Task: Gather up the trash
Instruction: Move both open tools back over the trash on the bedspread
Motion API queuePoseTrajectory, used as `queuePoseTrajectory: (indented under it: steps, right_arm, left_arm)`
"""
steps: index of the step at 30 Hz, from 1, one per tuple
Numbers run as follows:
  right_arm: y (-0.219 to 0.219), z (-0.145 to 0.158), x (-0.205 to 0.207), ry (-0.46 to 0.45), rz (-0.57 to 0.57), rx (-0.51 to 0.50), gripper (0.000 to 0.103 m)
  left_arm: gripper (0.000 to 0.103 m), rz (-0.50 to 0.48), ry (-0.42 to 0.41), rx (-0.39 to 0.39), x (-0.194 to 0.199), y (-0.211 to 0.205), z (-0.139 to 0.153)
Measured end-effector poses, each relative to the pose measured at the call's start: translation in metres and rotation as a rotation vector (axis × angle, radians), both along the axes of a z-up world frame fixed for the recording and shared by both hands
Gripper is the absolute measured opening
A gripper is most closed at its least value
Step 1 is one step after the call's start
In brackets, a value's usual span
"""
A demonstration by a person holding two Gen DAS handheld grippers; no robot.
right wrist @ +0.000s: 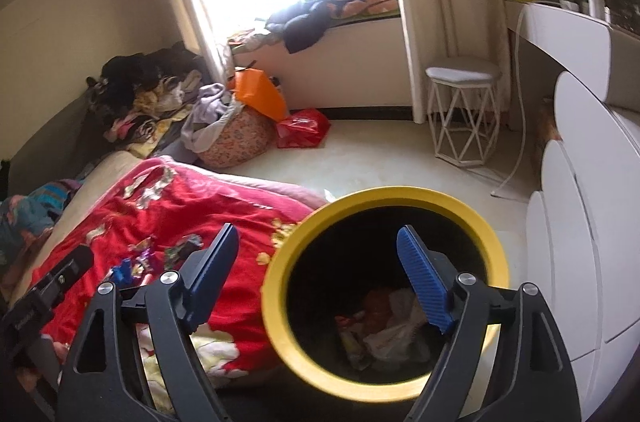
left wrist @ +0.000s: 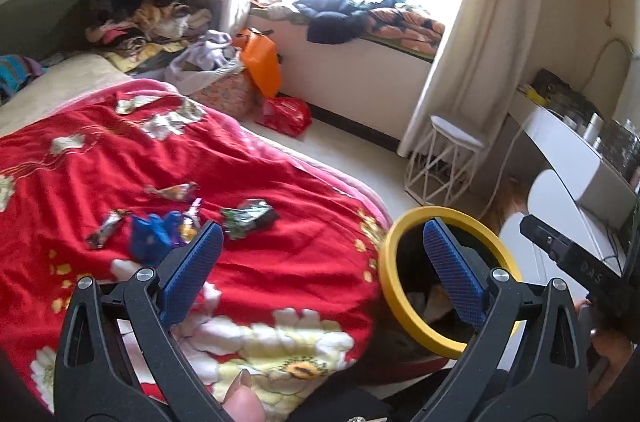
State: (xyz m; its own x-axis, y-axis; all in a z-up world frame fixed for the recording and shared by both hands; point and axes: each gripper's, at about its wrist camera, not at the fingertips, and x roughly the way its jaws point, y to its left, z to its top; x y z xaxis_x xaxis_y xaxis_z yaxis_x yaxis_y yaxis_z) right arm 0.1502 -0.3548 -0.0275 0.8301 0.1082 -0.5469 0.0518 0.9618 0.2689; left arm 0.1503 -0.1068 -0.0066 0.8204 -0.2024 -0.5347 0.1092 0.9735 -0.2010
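Several wrappers lie on the red flowered blanket (left wrist: 120, 158): a dark green wrapper (left wrist: 248, 216), a crumpled blue wrapper (left wrist: 150, 234), a brown wrapper (left wrist: 105, 227) and a twisted one (left wrist: 172, 191). My left gripper (left wrist: 324, 234) stands open above the bed's corner, nothing between its blue pads (left wrist: 192, 270). A yellow-rimmed trash bin (right wrist: 384, 282) stands beside the bed with crumpled paper (right wrist: 388, 334) inside. My right gripper (right wrist: 318, 238) hangs open over the bin's mouth, its jaws bare. In the right wrist view the wrappers (right wrist: 160, 254) show small on the blanket (right wrist: 180, 206).
Clothes are piled at the head of the bed (left wrist: 132, 2). A laundry basket (right wrist: 232, 138), an orange bag (right wrist: 260, 94) and a red bag (right wrist: 304, 126) sit on the floor. A white wire stool (right wrist: 464, 114) and white desk (right wrist: 568, 22) stand on the right.
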Motion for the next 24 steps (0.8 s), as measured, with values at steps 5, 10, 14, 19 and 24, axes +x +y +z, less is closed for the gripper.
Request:
queuePoseTrajectory:
  steps: [5, 10, 14, 19, 24]
  right_arm:
    - [0.023, 0.007, 0.0, -0.017, 0.052, -0.009, 0.082]
    - [0.046, 0.011, 0.002, -0.025, 0.103, -0.02, 0.083]
    - [0.064, 0.01, 0.005, -0.021, 0.144, -0.032, 0.083]
    - [0.085, 0.008, 0.006, -0.017, 0.195, -0.051, 0.083]
    - [0.109, 0.008, 0.009, -0.011, 0.247, -0.068, 0.084]
  left_arm:
    - [0.092, 0.051, 0.001, -0.025, -0.004, 0.024, 0.001]
    - [0.092, 0.089, 0.003, -0.054, -0.007, 0.047, 0.0]
    - [0.092, 0.132, 0.005, -0.058, -0.009, 0.064, 0.0]
    - [0.092, 0.166, 0.011, -0.066, -0.011, 0.08, -0.002]
    - [0.092, 0.198, 0.012, -0.063, -0.011, 0.096, -0.003]
